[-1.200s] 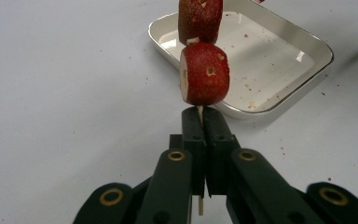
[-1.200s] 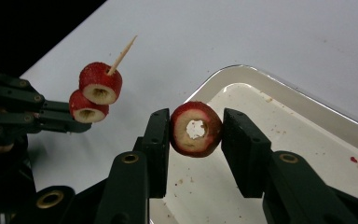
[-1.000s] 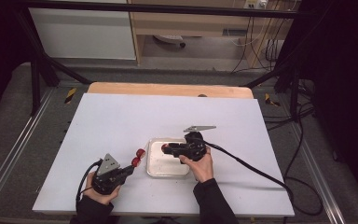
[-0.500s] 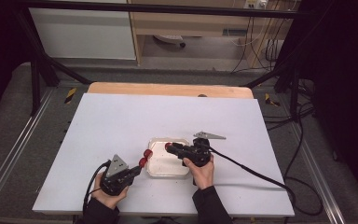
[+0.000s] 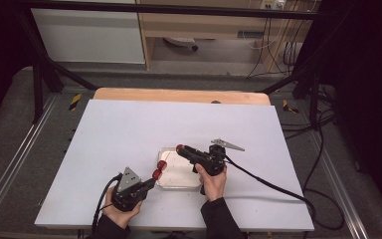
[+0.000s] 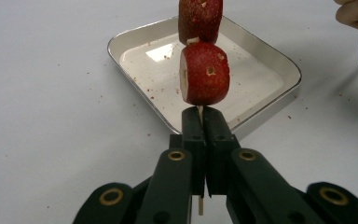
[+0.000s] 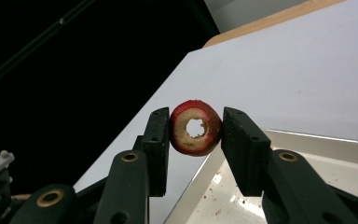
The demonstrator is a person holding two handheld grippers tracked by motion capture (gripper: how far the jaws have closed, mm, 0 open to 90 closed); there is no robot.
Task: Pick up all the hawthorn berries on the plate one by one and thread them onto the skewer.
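High view showed a white tabletop [image 5: 129, 134] with a shallow metal tray [image 5: 176, 174] lying near its front edge, about midway between the left and right edges. The left gripper [image 5: 155, 175] came in from the front-left corner and pointed toward the tray's left rim. Its fingers [image 6: 193, 135] were clenched on a thin wooden skewer [image 6: 200, 205], and two red fruit pieces [image 6: 204, 73] sat threaded on that skewer, one above the other, just past the fingertips. In the left gripper view the lower piece hung over the near rim of the tray, and the upper one [image 6: 200, 18] ran off the top of the picture. Red crumbs speckled the tray floor and the tabletop around it.

The right gripper [image 5: 181, 148] was held above the tray's far rim, pointing left, with the person's hand [image 5: 211, 181] below it near the tray's right side. In the right gripper view its fingers [image 7: 158, 140] grasped a third red fruit piece [image 7: 196, 128], pressing it from both sides. This piece had a hole through its pale cut face, which faced the camera. It was raised above the tray's corner, apart from the skewer.
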